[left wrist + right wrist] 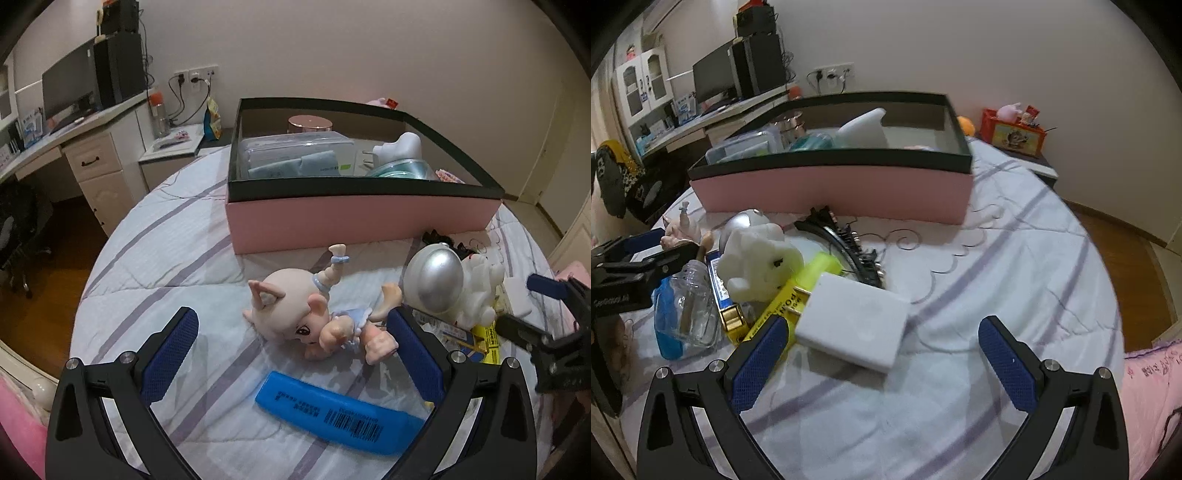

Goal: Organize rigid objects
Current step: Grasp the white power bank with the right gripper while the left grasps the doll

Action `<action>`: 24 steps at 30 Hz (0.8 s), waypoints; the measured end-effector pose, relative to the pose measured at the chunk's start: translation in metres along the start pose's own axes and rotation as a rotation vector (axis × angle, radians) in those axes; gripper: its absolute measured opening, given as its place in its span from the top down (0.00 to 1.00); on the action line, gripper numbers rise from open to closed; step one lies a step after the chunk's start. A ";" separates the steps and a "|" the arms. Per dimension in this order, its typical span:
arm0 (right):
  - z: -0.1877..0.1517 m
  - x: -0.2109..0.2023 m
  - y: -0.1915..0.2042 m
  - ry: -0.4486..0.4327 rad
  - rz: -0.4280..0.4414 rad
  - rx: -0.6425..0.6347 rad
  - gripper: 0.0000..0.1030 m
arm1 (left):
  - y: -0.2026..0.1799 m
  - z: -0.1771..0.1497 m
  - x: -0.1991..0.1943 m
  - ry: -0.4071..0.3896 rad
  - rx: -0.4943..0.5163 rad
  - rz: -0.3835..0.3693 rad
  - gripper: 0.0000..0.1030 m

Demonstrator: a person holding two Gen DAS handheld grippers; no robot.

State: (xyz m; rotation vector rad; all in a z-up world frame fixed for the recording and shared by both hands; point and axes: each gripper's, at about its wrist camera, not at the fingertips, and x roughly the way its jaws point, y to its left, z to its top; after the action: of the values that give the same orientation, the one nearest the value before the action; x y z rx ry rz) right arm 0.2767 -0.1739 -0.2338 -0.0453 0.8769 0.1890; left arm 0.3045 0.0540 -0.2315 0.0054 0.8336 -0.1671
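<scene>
Bedspread cluttered before pink box: left gripper wide open, empty, straddling the doll; right gripper open, empty by white block; grip doll's head squarely.

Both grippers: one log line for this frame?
left gripper: open, over doll | right gripper: open, at white block | pink box: partly filled | held: nothing

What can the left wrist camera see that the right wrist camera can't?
Only the left wrist view shows the pink-haired doll's face and the whole flat blue plastic case. Only the right wrist view shows the white rectangular block, black comb and clear glass bottle. Both show the pink box and white astronaut figure.
</scene>
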 end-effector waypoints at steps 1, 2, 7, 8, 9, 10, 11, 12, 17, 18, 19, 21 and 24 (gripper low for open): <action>0.002 0.002 -0.001 -0.001 0.023 0.011 0.00 | 0.002 0.000 -0.002 0.001 -0.002 0.004 0.00; 0.003 0.005 -0.003 0.007 0.042 0.023 0.00 | 0.003 -0.001 -0.004 -0.002 -0.001 0.006 0.00; 0.002 0.001 -0.008 -0.009 0.115 0.041 0.35 | 0.011 -0.005 -0.009 -0.001 -0.008 0.003 0.00; 0.001 -0.001 -0.010 -0.009 0.087 0.038 0.37 | 0.013 -0.007 -0.010 0.002 -0.009 0.009 0.00; -0.001 -0.002 -0.011 -0.007 0.079 0.038 0.38 | 0.013 -0.008 -0.011 -0.001 -0.009 0.015 0.00; -0.003 -0.003 -0.015 -0.007 0.088 0.050 0.38 | 0.015 -0.009 -0.012 -0.004 -0.012 0.023 0.00; -0.004 -0.004 -0.018 -0.009 0.091 0.062 0.38 | 0.016 -0.010 -0.013 -0.006 -0.017 0.030 0.00; -0.005 -0.005 -0.018 -0.009 0.073 0.057 0.37 | 0.018 -0.010 -0.014 -0.010 -0.026 0.039 0.00; -0.006 -0.005 -0.020 -0.016 0.044 0.056 0.37 | 0.030 -0.011 -0.021 -0.034 -0.107 0.112 0.00; -0.005 -0.004 -0.021 -0.015 0.045 0.058 0.37 | 0.029 -0.011 -0.020 -0.028 -0.113 0.069 0.00; -0.005 -0.003 -0.021 -0.013 0.044 0.057 0.37 | 0.026 -0.010 -0.020 -0.030 -0.111 0.029 0.00; -0.005 -0.002 -0.021 -0.010 0.044 0.056 0.37 | 0.019 -0.010 -0.021 -0.037 -0.096 -0.016 0.00; -0.003 -0.001 -0.022 -0.008 0.051 0.059 0.37 | 0.007 -0.008 -0.015 -0.030 -0.064 -0.040 0.00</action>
State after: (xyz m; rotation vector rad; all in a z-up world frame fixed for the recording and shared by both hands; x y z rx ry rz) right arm 0.2775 -0.1956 -0.2362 0.0330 0.8759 0.2108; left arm 0.2896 0.0638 -0.2266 -0.0743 0.8088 -0.1779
